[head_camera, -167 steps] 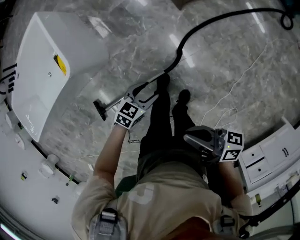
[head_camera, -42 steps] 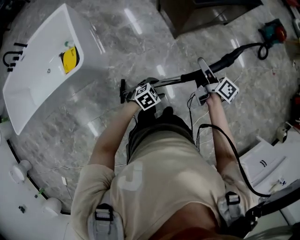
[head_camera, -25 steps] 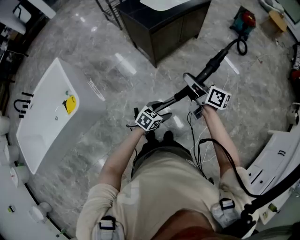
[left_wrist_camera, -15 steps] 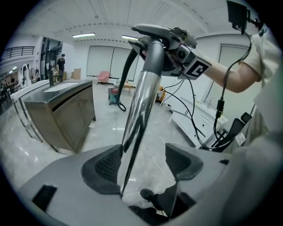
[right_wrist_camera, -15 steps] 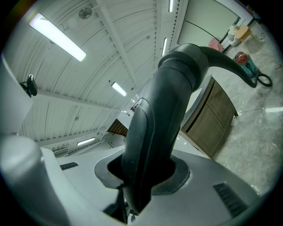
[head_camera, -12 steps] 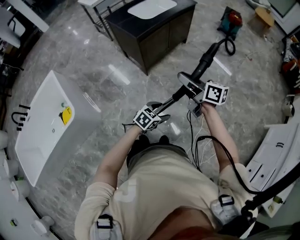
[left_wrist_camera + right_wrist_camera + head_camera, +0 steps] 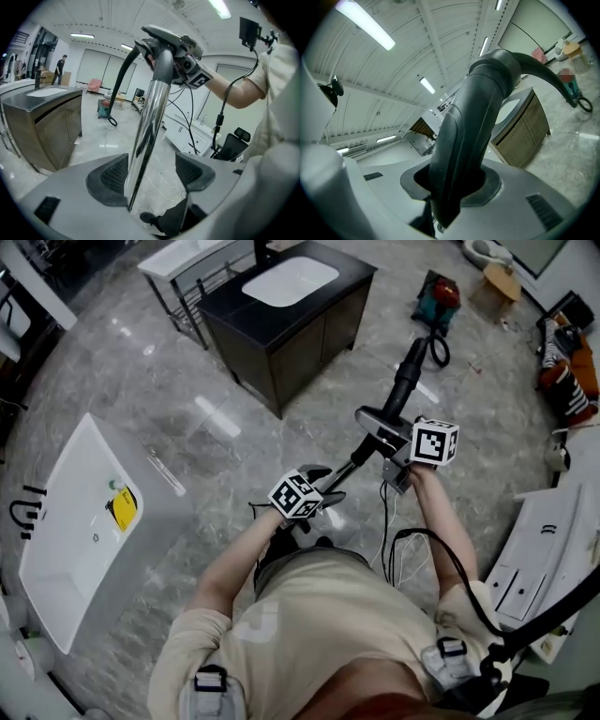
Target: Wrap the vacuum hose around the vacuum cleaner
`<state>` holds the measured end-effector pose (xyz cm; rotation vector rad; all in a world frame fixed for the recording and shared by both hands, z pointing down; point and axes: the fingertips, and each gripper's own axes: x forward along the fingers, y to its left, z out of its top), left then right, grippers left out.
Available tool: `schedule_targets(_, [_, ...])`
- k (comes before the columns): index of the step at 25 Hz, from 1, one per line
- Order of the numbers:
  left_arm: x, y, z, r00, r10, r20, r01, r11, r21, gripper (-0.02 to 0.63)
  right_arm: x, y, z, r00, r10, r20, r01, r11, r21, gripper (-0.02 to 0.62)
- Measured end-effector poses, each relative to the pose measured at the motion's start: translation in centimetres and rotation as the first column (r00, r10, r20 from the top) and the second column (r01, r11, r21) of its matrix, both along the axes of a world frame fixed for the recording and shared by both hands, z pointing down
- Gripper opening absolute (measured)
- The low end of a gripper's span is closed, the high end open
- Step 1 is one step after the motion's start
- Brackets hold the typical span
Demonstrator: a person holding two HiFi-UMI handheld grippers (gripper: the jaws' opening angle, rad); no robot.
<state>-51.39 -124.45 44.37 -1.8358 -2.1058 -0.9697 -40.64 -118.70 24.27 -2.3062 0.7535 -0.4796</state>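
Observation:
A chrome wand tube (image 7: 150, 112) runs up to a grey handle (image 7: 380, 426), from which the black hose (image 7: 408, 371) trails across the floor to the teal and red vacuum cleaner (image 7: 436, 298). My right gripper (image 7: 452, 185) is shut on the handle (image 7: 478, 108), both pads pressed to it. My left gripper (image 7: 154, 171) stands open lower down the tube. The tube lies against its left pad (image 7: 115, 176), while the right pad is apart from it. In the head view the left gripper (image 7: 317, 482) sits left of and below the right gripper (image 7: 398, 442).
A dark vanity cabinet (image 7: 281, 343) with a white basin stands ahead on the left. A white bathtub (image 7: 66, 531) lies on the marble floor at the far left. White cabinets (image 7: 544, 540) are at the right, with thin cables (image 7: 394, 549) on the floor near my feet.
Both grippers have risen with the wand. The head view has tipped forward, so the cabinet and the vacuum cleaner now sit lower in the picture.

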Motion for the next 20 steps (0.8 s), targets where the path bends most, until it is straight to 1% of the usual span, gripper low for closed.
schedule_targets(2, [0.8, -0.6, -0.3, 0.998, 0.063, 0.03, -0.063, 0.998, -0.015, 0.305, 1.2, -0.3, 0.2, 1.0, 0.018, 0.024, -0.018, 1.0, -0.018, 0.109])
schedule_targets(4, [1.4, -0.9, 0.1, 0.988, 0.146, 0.045, -0.146, 0.989, -0.001, 0.305, 2.2, -1.2, 0.3, 0.999, 0.022, 0.04, -0.021, 0.999, -0.027, 0.109])
schedule_targets(7, [3.2, -0.7, 1.0, 0.974, 0.227, -0.012, -0.226, 0.973, 0.046, 0.304, 3.6, -3.3, 0.1, 0.999, 0.019, 0.043, -0.017, 0.998, -0.065, 0.107])
schedule_targets(8, [3.6, -0.3, 0.9, 0.967, 0.255, -0.021, -0.254, 0.966, 0.039, 0.304, 3.8, -3.7, 0.0, 0.999, 0.026, 0.046, -0.022, 0.997, -0.078, 0.109])
schedule_targets(11, [3.4, 1.4, -0.1, 0.946, 0.325, 0.018, -0.324, 0.945, -0.04, 0.304, 4.3, -4.8, 0.4, 0.996, 0.051, 0.069, -0.043, 0.993, -0.112, 0.109])
schedule_targets(13, [3.1, 2.9, -0.7, 0.93, 0.366, 0.021, -0.364, 0.928, -0.077, 0.297, 4.7, -5.3, 0.5, 0.996, 0.058, 0.074, -0.047, 0.989, -0.141, 0.109])
schedule_targets(15, [2.5, 4.1, -1.0, 0.905, 0.424, -0.025, -0.424, 0.901, -0.087, 0.22, 4.6, -4.7, 0.4, 0.993, 0.083, 0.078, -0.068, 0.981, -0.18, 0.109])
schedule_targets(17, [1.6, 5.0, -1.0, 0.872, 0.48, -0.093, -0.487, 0.871, -0.071, 0.159, 3.8, -3.3, 0.4, 0.989, 0.124, 0.08, -0.107, 0.976, -0.192, 0.109])
schedule_targets(19, [0.6, 6.0, -0.6, 0.845, 0.517, -0.136, -0.527, 0.848, -0.05, 0.135, 2.9, -1.7, 0.3, 0.983, 0.168, 0.068, -0.153, 0.97, -0.187, 0.109])
schedule_targets(20, [0.2, 6.7, -0.5, 0.84, 0.522, -0.146, -0.533, 0.845, -0.045, 0.132, 2.6, -0.9, 0.2, 0.98, 0.189, 0.058, -0.175, 0.967, -0.186, 0.107])
